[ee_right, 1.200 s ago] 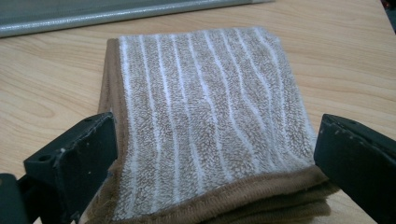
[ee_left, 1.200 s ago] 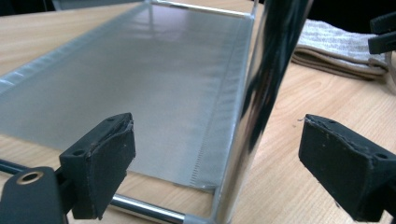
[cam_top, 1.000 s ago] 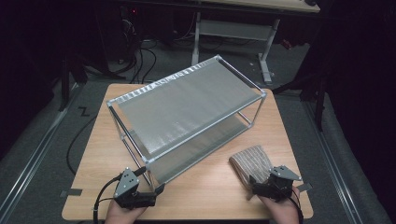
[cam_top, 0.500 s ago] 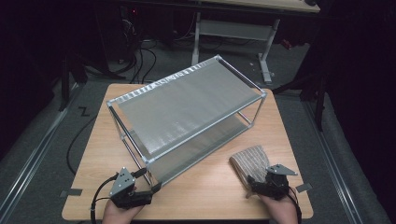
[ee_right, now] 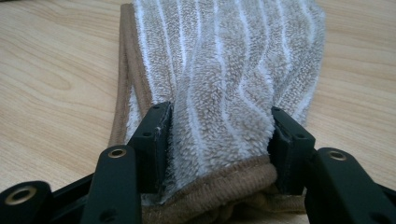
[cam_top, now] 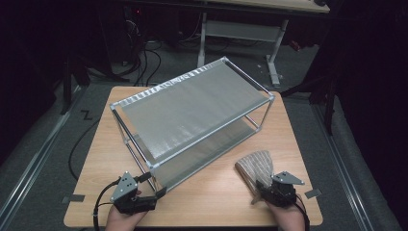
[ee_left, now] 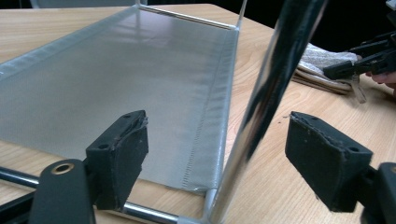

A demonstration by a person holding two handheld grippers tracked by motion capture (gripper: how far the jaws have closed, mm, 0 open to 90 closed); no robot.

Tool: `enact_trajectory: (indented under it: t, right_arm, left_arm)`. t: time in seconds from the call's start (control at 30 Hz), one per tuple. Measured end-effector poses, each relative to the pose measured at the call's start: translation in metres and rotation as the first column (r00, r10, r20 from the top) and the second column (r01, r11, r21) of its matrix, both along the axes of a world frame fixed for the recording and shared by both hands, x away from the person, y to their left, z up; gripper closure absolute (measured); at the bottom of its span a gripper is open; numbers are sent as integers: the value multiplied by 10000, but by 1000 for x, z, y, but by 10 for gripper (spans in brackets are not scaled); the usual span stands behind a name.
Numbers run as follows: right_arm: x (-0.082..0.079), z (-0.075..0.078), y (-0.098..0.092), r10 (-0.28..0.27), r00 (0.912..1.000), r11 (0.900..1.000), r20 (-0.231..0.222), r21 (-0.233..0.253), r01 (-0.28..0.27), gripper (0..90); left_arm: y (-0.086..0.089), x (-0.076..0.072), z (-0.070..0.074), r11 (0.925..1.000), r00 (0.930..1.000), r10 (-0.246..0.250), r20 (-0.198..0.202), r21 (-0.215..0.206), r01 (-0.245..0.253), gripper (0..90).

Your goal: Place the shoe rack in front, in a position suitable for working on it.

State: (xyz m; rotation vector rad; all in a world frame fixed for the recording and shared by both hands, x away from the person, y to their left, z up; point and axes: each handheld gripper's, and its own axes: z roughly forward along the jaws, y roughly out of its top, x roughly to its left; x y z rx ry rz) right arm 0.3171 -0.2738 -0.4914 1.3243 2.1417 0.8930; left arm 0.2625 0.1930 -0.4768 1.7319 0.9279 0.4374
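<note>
At lower right of the high view, the right gripper [cam_top: 263, 191] has its jaws pressed onto the folded beige striped terry towel [cam_top: 256, 168], which lies on the wooden table [cam_top: 207, 192]. At lower left, the left gripper [cam_top: 155, 194] gapes wide around the front post of the silver two-tier metal rack [cam_top: 192, 108], holding nothing. Shelving the towel seems barely begun.

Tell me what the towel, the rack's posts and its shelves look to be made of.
Towel: soft terry cloth, going by the fuzzy looped pile, with beige and white wavy stripes and a brown stitched hem.
Rack post: probably polished metal tube; it mirrors the room.
Lower shelf: seemingly a silvery-grey woven fabric sheet, matte with a faint sheen, with a stitched seam along its edge.
</note>
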Motion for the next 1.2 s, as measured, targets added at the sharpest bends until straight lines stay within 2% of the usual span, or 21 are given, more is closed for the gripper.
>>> enact_trajectory:
  t: [0.1, 0.17, 0.27, 0.37, 0.4, 0.43, 0.5, 0.57, 0.63, 0.73, 0.8, 0.87, 1.0, 1.1, 1.2]
  right_arm:
    - [0, 0, -1, -2, 10000, 10000, 38, 92, 2, 477]
    - [-1, 0, -3, -59, 10000, 9998, 58, 164, 58, 478]
    - [-2, -2, -1, -102, 9999, 9999, 73, 38, 102, 522]
    - [2, -4, -1, -130, 9998, 9996, -145, 264, 133, 560]
    - [3, -4, -1, -90, 9999, 9996, -133, 265, 94, 597]
    - [3, -5, 0, 52, 9999, 9998, 103, 177, -53, 641]
    - [3, -6, 1, 179, 9996, 9996, 225, 193, -183, 671]
    - [2, -5, 2, 375, 9984, 9993, 434, -4, -375, 682]
    - [2, -2, 3, 367, 9971, 9990, 671, 237, -383, 683]
    - [0, 9, 6, 287, 9917, 9989, 1253, 334, -331, 679]
    - [1, 14, 8, 330, 9897, 9988, 1394, 320, -378, 678]
    - [3, 16, 8, 336, 9894, 9975, 1410, 566, -419, 675]
    - [3, 28, 13, 196, 9832, 9942, 1813, 1008, -384, 672]
    - [7, 30, 19, 257, 9803, 9951, 1960, 885, -438, 668]
    - [13, 32, 24, 180, 9774, 9932, 2108, 1087, -418, 668]
  left_arm:
    - [0, 0, 0, 10000, 10000, 58, 15, 62, -58, 191]
    - [-1, 0, 0, 9999, 10000, -72, -2, 134, 72, 180]
    - [-1, -1, 1, 9995, 10000, -3, -7, 324, 3, 165]
    - [1, -2, 3, 9996, 10000, -15, 55, 265, 14, 168]
    - [1, -2, 3, 9997, 9999, -100, 22, 223, 99, 188]
    - [0, -2, 3, 9997, 9999, -147, -28, 201, 148, 204]
    - [-3, -2, 6, 9995, 9998, -179, -52, 242, 180, 193]
    - [-5, -4, 8, 9995, 9996, -212, 164, 255, 208, 195]
    - [-4, -6, 9, 9996, 9992, -221, 347, 160, 216, 249]
    - [-2, -5, 8, 9994, 9984, -333, 460, 128, 327, 332]
    - [-1, -5, 7, 9989, 9978, -465, 476, 120, 460, 364]
    - [-1, -5, 7, 9990, 9978, -432, 509, 109, 427, 374]
    - [0, -6, 7, 9994, 9975, -359, 605, 14, 359, 358]
    - [0, -7, 7, 9993, 9971, -382, 666, 28, 381, 363]
    - [-1, -8, 7, 9991, 9964, -420, 731, 0, 421, 381]
